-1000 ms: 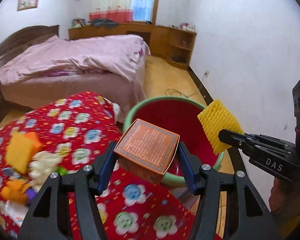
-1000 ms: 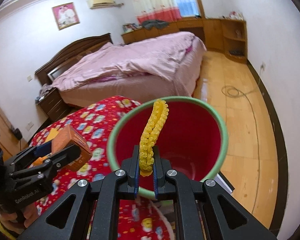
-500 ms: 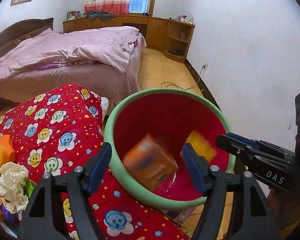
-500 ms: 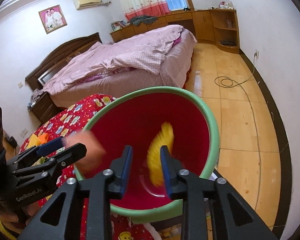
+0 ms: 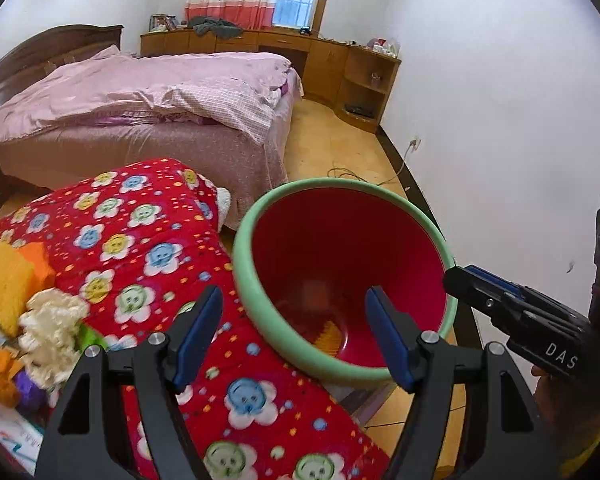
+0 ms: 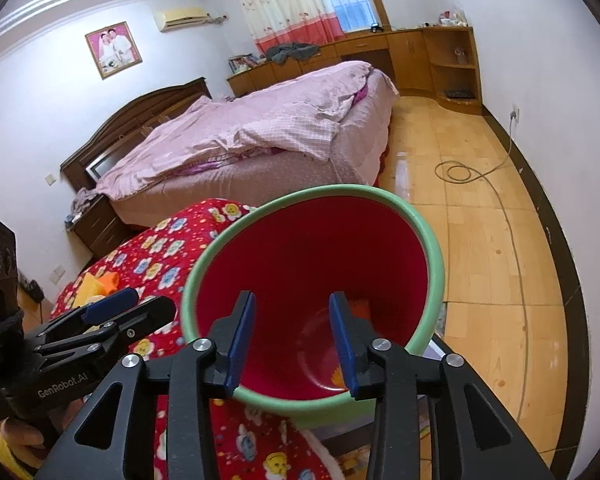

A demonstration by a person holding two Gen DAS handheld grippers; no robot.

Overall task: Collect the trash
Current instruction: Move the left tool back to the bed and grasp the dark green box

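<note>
The red bucket (image 5: 352, 248) with its green rim fills the lower centre of both frames, its left edge touching the red floral blanket (image 5: 140, 240) and its right side facing bare wood floor (image 6: 496, 240) that runs to the white wall. At its bottom lie the yellow foam net (image 5: 329, 335), low in the left wrist view, and the orange box (image 6: 360, 307), partly hidden behind a finger in the right wrist view.

The left gripper (image 5: 294, 332) hangs over the bucket's near rim, its 2 blue-padded fingers spread wide and holding nothing. The right gripper (image 6: 293, 336) points down into the bucket mouth, fingers parted and bare too; it enters the left wrist view from the right edge.

At the left edge of the left wrist frame more trash sits on the blanket: a yellow-orange sponge (image 5: 10, 280) and crumpled cream paper (image 5: 52, 328). A pink bed (image 5: 140, 104) stands behind, and a cable (image 6: 460, 170) loops on the floor.
</note>
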